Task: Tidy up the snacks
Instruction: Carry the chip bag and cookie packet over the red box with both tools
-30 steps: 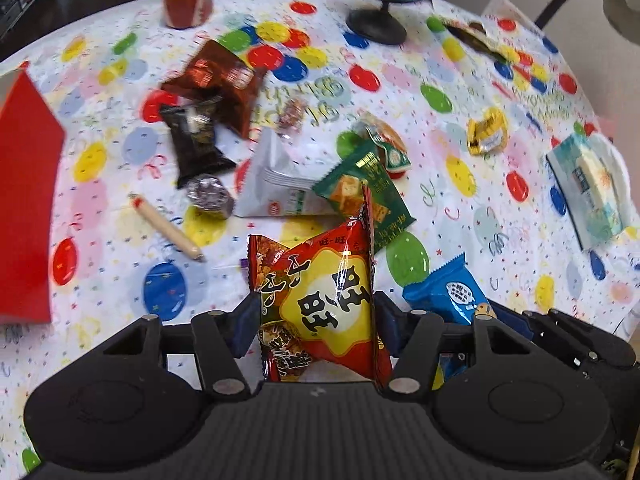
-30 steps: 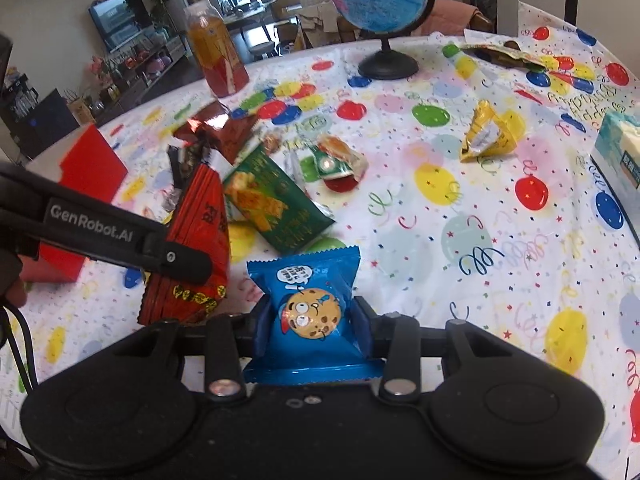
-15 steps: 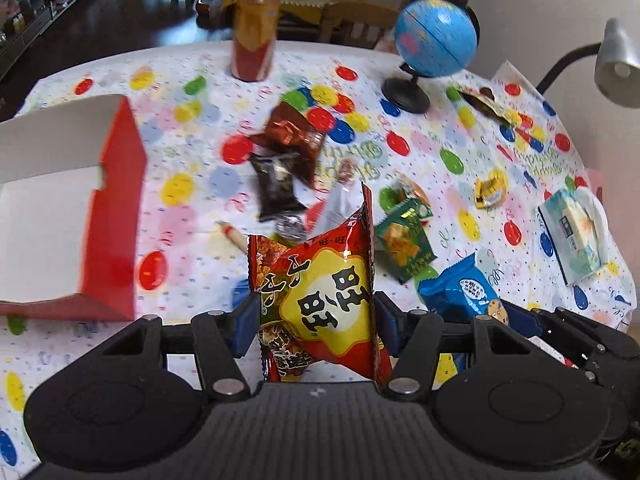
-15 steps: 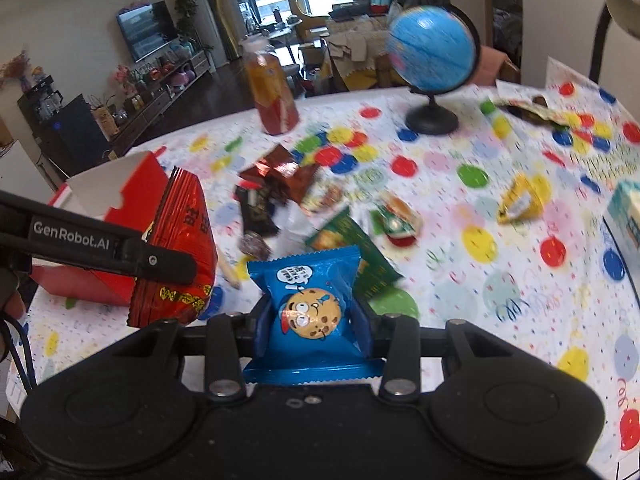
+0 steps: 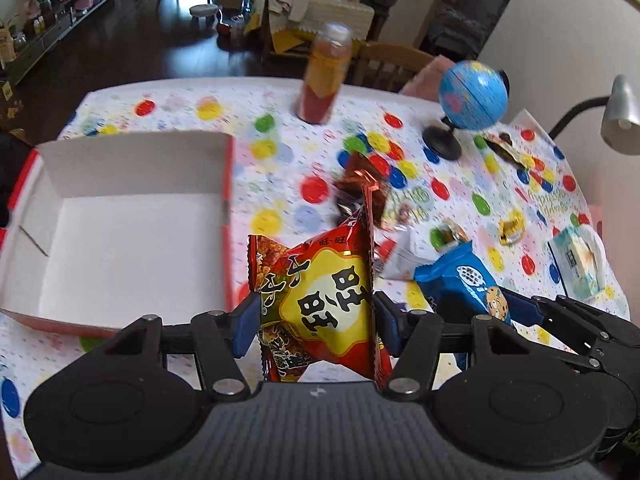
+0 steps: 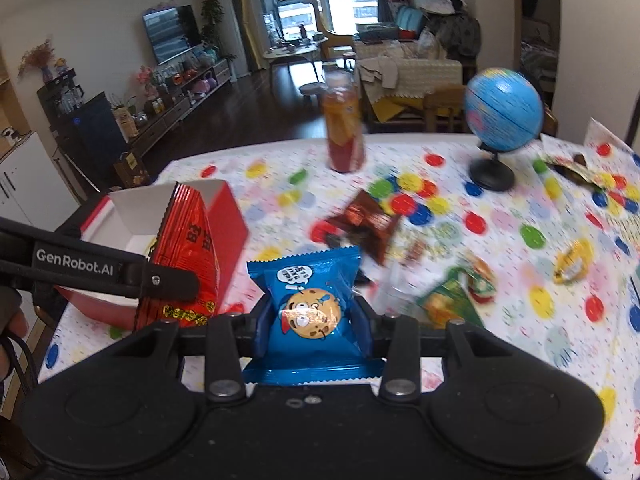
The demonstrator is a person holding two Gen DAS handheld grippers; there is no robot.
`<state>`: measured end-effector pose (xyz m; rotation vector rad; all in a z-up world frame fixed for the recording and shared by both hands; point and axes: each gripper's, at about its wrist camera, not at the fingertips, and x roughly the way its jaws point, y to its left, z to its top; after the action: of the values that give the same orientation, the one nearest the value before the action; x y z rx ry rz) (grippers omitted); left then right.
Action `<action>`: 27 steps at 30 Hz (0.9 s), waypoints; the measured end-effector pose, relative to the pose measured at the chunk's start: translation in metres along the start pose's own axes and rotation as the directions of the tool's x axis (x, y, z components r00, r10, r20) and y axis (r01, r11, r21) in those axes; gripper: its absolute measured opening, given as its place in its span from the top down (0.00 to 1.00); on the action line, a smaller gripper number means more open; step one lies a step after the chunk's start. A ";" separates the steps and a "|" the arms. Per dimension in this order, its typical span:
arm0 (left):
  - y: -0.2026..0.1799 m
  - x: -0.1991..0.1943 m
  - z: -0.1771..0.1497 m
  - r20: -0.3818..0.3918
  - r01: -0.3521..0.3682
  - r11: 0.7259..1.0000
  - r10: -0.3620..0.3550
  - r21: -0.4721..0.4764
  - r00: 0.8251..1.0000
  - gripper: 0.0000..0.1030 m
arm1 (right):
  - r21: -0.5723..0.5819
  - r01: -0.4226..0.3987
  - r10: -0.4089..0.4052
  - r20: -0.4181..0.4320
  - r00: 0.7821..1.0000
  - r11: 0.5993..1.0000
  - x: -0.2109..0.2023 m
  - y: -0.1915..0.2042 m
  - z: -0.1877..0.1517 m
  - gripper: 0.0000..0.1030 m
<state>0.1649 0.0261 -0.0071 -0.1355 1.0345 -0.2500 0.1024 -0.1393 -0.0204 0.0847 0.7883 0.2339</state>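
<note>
Gripping a red and yellow snack bag, the left gripper has its two blue pads pressed against the bag's sides. The bag stands on end between them, its long axis running up the left wrist view, with one crimped seam at the top pointing away from the camera toward the far side of the table and the printed characters lying sideways. It hangs above the tablecloth just to the right of the red box, which lies open with its white inside facing up.

The right gripper is clamped on a blue cookie packet, pads against both sides. This packet also stands upright, long axis vertical in the right wrist view, its zigzag top edge pointing away from the camera and the cartoon cookie face toward the lens. It is held further right of the red box than the red bag.

Beyond the box stand an orange bottle and a blue globe, with loose snacks scattered on the cloth to the right of the box.
</note>
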 end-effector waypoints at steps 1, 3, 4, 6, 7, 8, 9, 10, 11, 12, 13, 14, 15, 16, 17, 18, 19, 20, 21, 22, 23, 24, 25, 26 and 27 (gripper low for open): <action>0.007 -0.005 0.002 0.008 -0.001 1.000 0.001 -0.004 1.000 0.43 | -0.006 -0.004 0.004 0.002 1.000 1.000 0.003 0.007 0.004 0.62; 0.021 -0.013 0.005 0.025 -0.004 1.000 0.005 -0.009 1.000 0.43 | -0.018 -0.012 0.012 0.003 1.000 1.000 0.008 0.023 0.011 0.62; 0.027 -0.016 0.006 0.032 -0.007 1.000 0.007 -0.014 0.999 0.43 | -0.025 -0.014 0.015 0.005 1.000 1.000 0.011 0.031 0.014 0.62; 0.041 -0.024 0.009 0.045 -0.007 1.000 0.008 -0.020 0.999 0.43 | -0.043 -0.021 0.021 0.007 1.000 0.999 0.016 0.047 0.020 0.62; 0.048 -0.027 0.011 0.054 -0.014 1.000 0.015 -0.022 0.998 0.43 | -0.049 -0.026 0.027 0.008 1.000 0.998 0.019 0.054 0.023 0.62; 0.055 -0.031 0.012 0.063 -0.022 0.999 0.023 -0.023 0.998 0.43 | -0.055 -0.032 0.032 0.008 0.999 0.998 0.022 0.062 0.025 0.62; 0.063 -0.033 0.014 0.071 -0.028 0.999 0.030 -0.026 0.997 0.43 | -0.061 -0.037 0.037 0.006 0.999 0.997 0.025 0.069 0.028 0.62; 0.071 -0.036 0.015 0.077 -0.037 0.999 0.040 -0.033 0.996 0.43 | -0.067 -0.040 0.040 0.004 0.999 0.997 0.029 0.077 0.030 0.62; 0.079 -0.038 0.017 0.082 -0.046 0.998 0.049 -0.040 0.995 0.43 | -0.074 -0.042 0.043 0.003 0.999 0.996 0.033 0.084 0.032 0.62; 0.087 -0.040 0.018 0.087 -0.053 0.998 0.057 -0.045 0.995 0.43 | -0.081 -0.046 0.046 0.001 0.999 0.996 0.037 0.091 0.034 0.62; 0.095 -0.041 0.019 0.092 -0.063 0.997 0.067 -0.049 0.994 0.43 | -0.086 -0.050 0.050 -0.001 0.999 0.995 0.041 0.098 0.036 0.62; 0.104 -0.043 0.020 0.095 -0.074 0.996 0.079 -0.056 0.992 0.43 | -0.090 -0.052 0.052 -0.004 0.999 0.995 0.045 0.105 0.038 0.62; 0.112 -0.044 0.021 0.097 -0.083 0.995 0.089 -0.063 0.991 0.43 | -0.094 -0.054 0.054 -0.007 0.999 0.994 0.050 0.111 0.039 0.62; 0.120 -0.045 0.023 0.098 -0.091 0.994 0.097 -0.069 0.990 0.43 | -0.099 -0.058 0.058 -0.009 0.998 0.993 0.055 0.118 0.041 0.62; 0.128 -0.045 0.024 0.098 -0.100 0.992 0.107 -0.075 0.989 0.43 | -0.102 -0.060 0.060 -0.010 0.998 0.993 0.059 0.124 0.043 0.62; 0.136 -0.045 0.025 0.098 -0.110 0.991 0.118 -0.080 0.988 0.43 | -0.106 -0.061 0.060 -0.012 0.998 0.993 0.064 0.130 0.044 0.62; 0.143 -0.045 0.027 0.096 -0.118 0.990 0.126 -0.082 0.987 0.43 | -0.113 -0.064 0.063 -0.015 0.998 0.992 0.069 0.136 0.046 0.62; 0.150 -0.044 0.028 0.093 -0.126 0.988 0.134 -0.084 0.987 0.43 | -0.119 -0.064 0.062 -0.018 0.998 0.991 0.074 0.142 0.047 0.62; 0.158 -0.042 0.029 0.093 -0.138 0.987 0.146 -0.086 0.985 0.43 | -0.124 -0.062 0.060 -0.022 0.998 0.990 0.079 0.148 0.047 0.62; 0.164 -0.040 0.030 0.092 -0.152 0.985 0.159 -0.084 0.983 0.43 | -0.130 -0.062 0.059 -0.028 0.998 0.990 0.085 0.154 0.048 0.62; 0.170 -0.037 0.031 0.088 -0.163 0.983 0.171 -0.083 0.981 0.43 | -0.136 -0.063 0.059 -0.033 0.998 0.989 0.091 0.158 0.048 0.62; 0.177 -0.034 0.031 0.081 -0.175 0.981 0.182 -0.088 0.980 0.43 | -0.141 -0.061 0.057 -0.036 0.998 0.988 0.096 0.164 0.047 0.62; 0.183 -0.031 0.032 0.072 -0.184 0.979 0.191 -0.092 0.979 0.43 | -0.147 -0.061 0.055 -0.042 0.998 0.987 0.102 0.169 0.047 0.62; 0.189 -0.027 0.033 0.062 -0.190 0.977 0.196 -0.094 0.979 0.43 | -0.153 -0.059 0.052 -0.049 0.997 0.986 0.108 0.173 0.046 0.62; 0.195 -0.023 0.034 0.054 -0.198 0.975 0.204 -0.096 0.978 0.43 | -0.156 -0.054 0.046 -0.056 0.997 0.986 0.114 0.176 0.045 0.62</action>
<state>0.2103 0.2198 -0.0156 -0.1185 0.9886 -0.0148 0.1814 0.0596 -0.0389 -0.0506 0.8174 0.3466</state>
